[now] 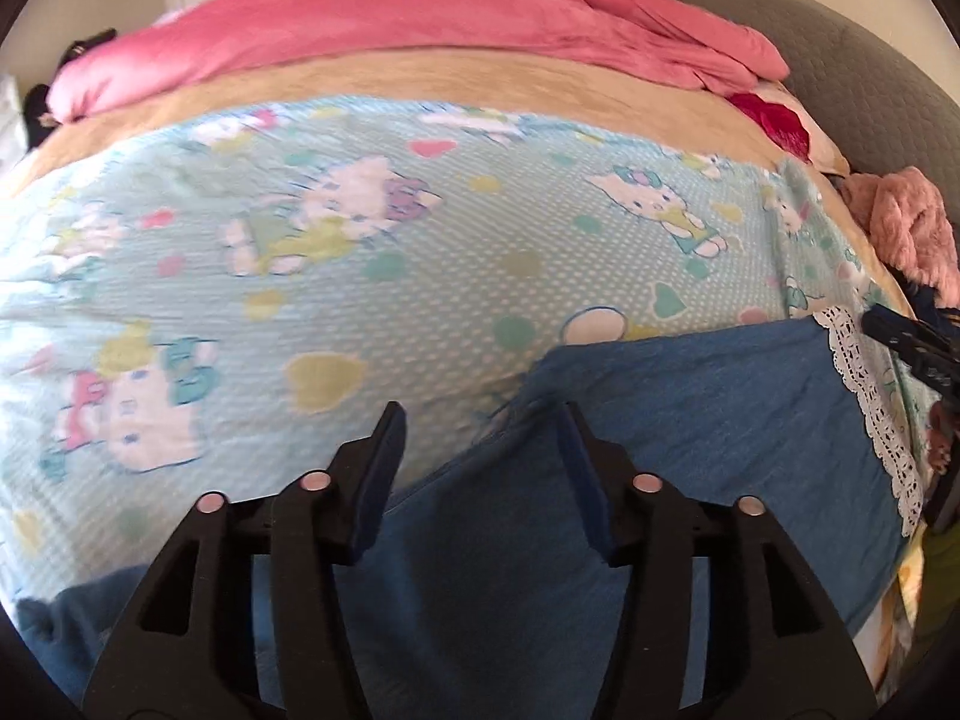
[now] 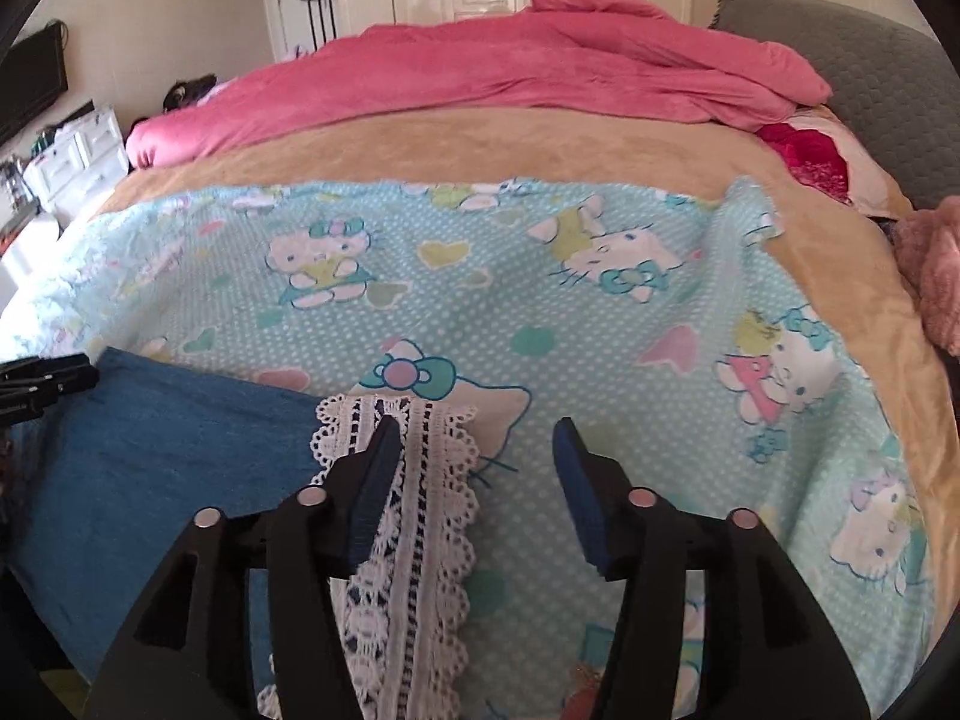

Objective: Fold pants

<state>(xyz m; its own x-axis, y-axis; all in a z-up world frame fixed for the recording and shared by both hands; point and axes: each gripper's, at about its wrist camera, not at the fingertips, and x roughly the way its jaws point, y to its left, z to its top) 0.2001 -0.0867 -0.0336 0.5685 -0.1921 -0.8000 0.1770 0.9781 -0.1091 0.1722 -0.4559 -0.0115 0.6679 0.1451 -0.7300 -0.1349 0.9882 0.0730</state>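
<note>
Blue denim pants (image 1: 690,420) lie flat on a light blue cartoon-cat sheet (image 1: 300,252), with a white lace hem (image 1: 870,414) at their right end. My left gripper (image 1: 480,420) is open and empty above the pants' upper left edge. In the right wrist view the pants (image 2: 162,450) lie at the lower left and the lace hem (image 2: 420,510) runs down the middle. My right gripper (image 2: 477,432) is open and empty just above the lace hem, its left finger over the lace. Each gripper shows at the edge of the other's view, the right one (image 1: 912,354) and the left one (image 2: 42,384).
The cat sheet (image 2: 540,312) covers a tan blanket (image 2: 480,150) on a bed. A pink duvet (image 2: 480,66) lies bunched at the far side, a grey headboard (image 2: 870,60) at the right. A fuzzy pink garment (image 1: 912,222) sits by the bed's right edge.
</note>
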